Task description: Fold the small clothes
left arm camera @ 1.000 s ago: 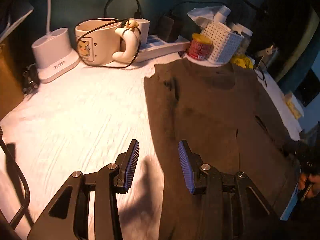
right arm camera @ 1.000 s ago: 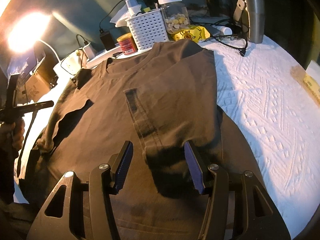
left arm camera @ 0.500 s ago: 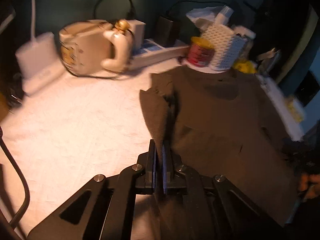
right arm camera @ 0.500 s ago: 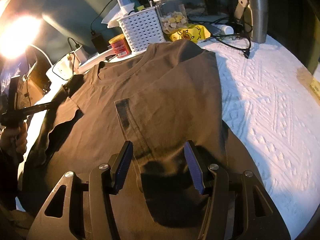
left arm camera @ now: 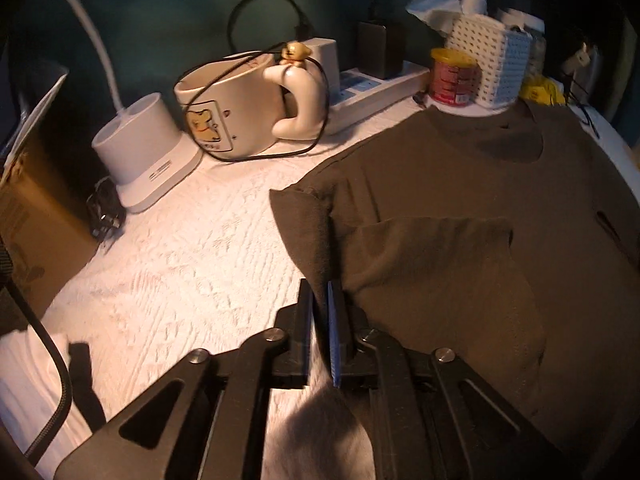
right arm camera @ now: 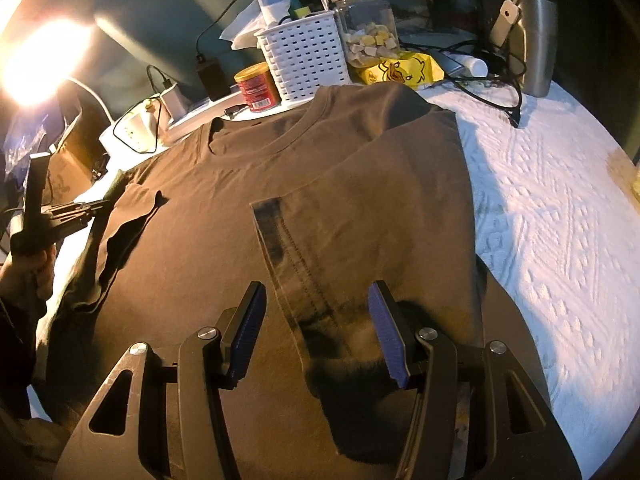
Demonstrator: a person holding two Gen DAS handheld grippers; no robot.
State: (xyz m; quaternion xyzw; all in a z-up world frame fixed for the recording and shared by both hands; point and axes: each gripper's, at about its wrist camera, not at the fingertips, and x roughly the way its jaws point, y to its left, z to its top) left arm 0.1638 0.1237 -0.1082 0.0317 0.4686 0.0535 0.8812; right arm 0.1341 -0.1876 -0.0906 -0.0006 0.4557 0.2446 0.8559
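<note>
A second ago the left claw [left arm camera: 322,316] was open beside the brown shirt [left arm camera: 480,208] on the table [left arm camera: 180,264]. Now it pinches the shirt's edge, its jaws loosening slightly. The right claw [right arm camera: 320,332] hangs wide over the shirt. Folding can start.

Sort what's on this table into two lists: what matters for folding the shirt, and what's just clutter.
For the job:
- brown T-shirt
- left tool, pinching the shirt's left edge, jaws opening
- right tool, open above the folded-in sleeve

Clutter:
- mug
- power strip
- red can
- white basket
- snack jar
- steel flask
- yellow packet
</note>
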